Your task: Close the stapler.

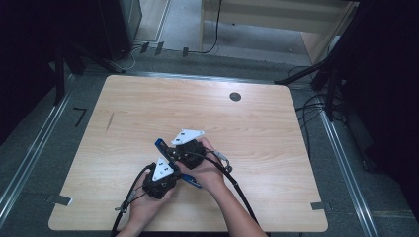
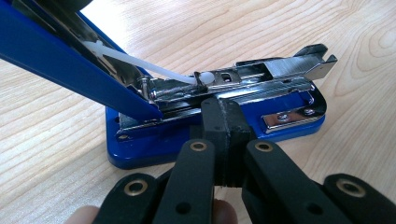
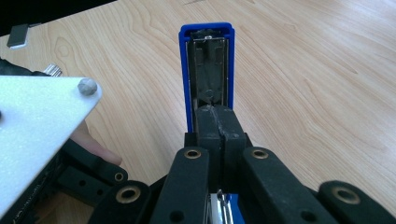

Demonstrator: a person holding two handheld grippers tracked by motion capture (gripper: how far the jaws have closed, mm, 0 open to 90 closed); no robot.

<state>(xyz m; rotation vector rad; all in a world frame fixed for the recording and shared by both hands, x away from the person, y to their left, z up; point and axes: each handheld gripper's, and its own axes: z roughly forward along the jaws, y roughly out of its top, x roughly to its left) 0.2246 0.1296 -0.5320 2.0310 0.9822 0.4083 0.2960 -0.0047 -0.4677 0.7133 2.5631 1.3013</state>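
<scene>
High view, hands: two hands come in from the near edge of the bench (image 1: 148, 108); the left tongs (image 1: 165, 168) and the right tongs (image 1: 174, 152) meet just left of the middle, close together.
Left tongs: jaws pressed together, as the left gripper view (image 2: 223, 123) shows; the tips bear on the side of the stapler (image 2: 215, 116) at its metal staple channel, above the blue base.
Right tongs: jaws likewise closed, in the right gripper view (image 3: 216, 122); they clamp the near end of the stapler's lifted top arm (image 3: 207, 70), which runs away from the camera.
Stapler, place: it sits on the bench between the two tongs; its blue base lies flat on the wood and the top arm is swung up and open.
Staple channel: the only container here; the steel magazine (image 2: 275, 70) lies exposed along the base, with a white plastic rod (image 2: 140, 63) running from the raised arm down to its pusher. Whether staples lie inside it cannot be told.
Top arm, underside: the right gripper view looks into its hollow blue shell, lined with grey metal.
Farther off: a small dark round cap (image 1: 235, 97) is set in the bench near its far edge, well apart from the stapler.
</scene>
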